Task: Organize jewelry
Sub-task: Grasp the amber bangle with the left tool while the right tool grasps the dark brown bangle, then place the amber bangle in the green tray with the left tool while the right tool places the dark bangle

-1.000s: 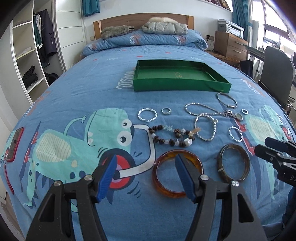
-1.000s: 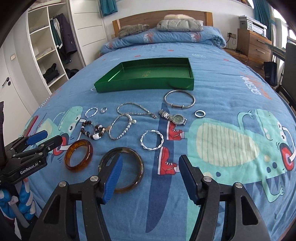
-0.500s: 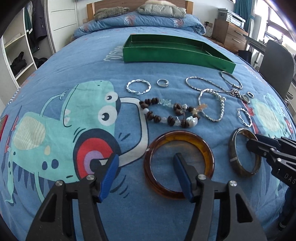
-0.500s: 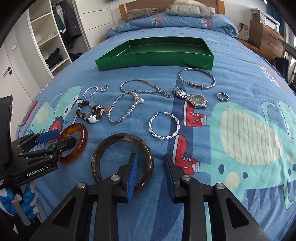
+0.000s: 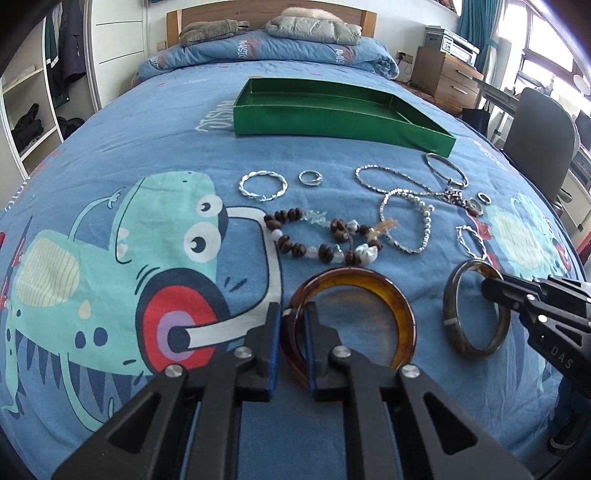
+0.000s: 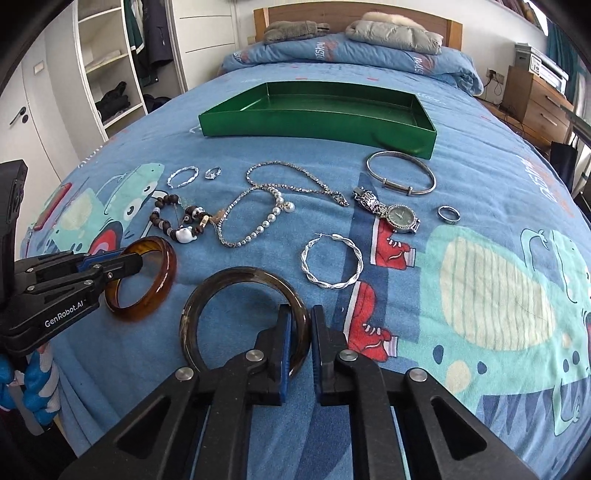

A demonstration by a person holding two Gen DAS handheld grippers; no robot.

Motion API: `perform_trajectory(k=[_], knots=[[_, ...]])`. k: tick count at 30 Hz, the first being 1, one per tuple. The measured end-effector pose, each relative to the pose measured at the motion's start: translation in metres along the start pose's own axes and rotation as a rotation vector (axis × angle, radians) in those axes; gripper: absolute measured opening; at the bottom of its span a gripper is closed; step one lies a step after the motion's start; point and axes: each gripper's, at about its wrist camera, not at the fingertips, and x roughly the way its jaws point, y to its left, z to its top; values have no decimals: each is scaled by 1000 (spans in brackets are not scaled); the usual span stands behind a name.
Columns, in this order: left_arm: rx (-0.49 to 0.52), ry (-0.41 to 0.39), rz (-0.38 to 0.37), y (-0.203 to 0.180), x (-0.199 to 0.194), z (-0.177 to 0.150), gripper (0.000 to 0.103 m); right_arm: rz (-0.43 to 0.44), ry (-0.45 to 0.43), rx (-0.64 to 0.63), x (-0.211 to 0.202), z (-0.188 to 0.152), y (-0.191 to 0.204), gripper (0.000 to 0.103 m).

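My left gripper point(image 5: 292, 321) is shut on the near left rim of the amber bangle point(image 5: 391, 295), which lies on the blue bedspread; it also shows in the right wrist view point(image 6: 155, 291). My right gripper point(image 6: 300, 328) is shut on the near right rim of the dark brown bangle point(image 6: 207, 295), seen too in the left wrist view point(image 5: 452, 306). Beyond lie a bead bracelet point(image 5: 295, 243), a pearl bracelet point(image 6: 258, 225), a chain necklace point(image 6: 295, 177), a watch point(image 6: 399, 216), a silver bangle point(image 6: 400, 177), twisted hoops point(image 6: 332, 266) and rings. The green tray point(image 6: 317, 127) stands empty behind them.
Pillows and a wooden headboard point(image 6: 354, 18) are at the far end of the bed. White shelves point(image 6: 107, 66) stand at the left. A wooden dresser point(image 6: 539, 99) and a grey chair point(image 5: 535, 136) are at the right. A red phone point(image 6: 51, 210) lies at the bed's left edge.
Both grippers have closed: the left onto the amber bangle's rim, the right onto the dark bangle's rim. Both moved slightly forward and down.
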Motion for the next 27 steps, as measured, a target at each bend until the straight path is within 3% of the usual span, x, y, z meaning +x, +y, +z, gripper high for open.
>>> perform_trajectory(k=[7,15,19,23,27], knots=[[-8,-124,23,2,-42,34,10,-20,-116,25,-43,21,-10,9],[-61,-240,76,20,-47,134,10,-57,-302,61,-74,109,-41,9],[-99,-226,89,27,-13,188,10,-68,-325,98,-49,165,-63,9],[-124,-168,91,30,39,223,10,-72,-270,156,4,204,-86,9],[-107,-101,115,25,91,238,10,-75,-187,183,59,222,-100,9]])
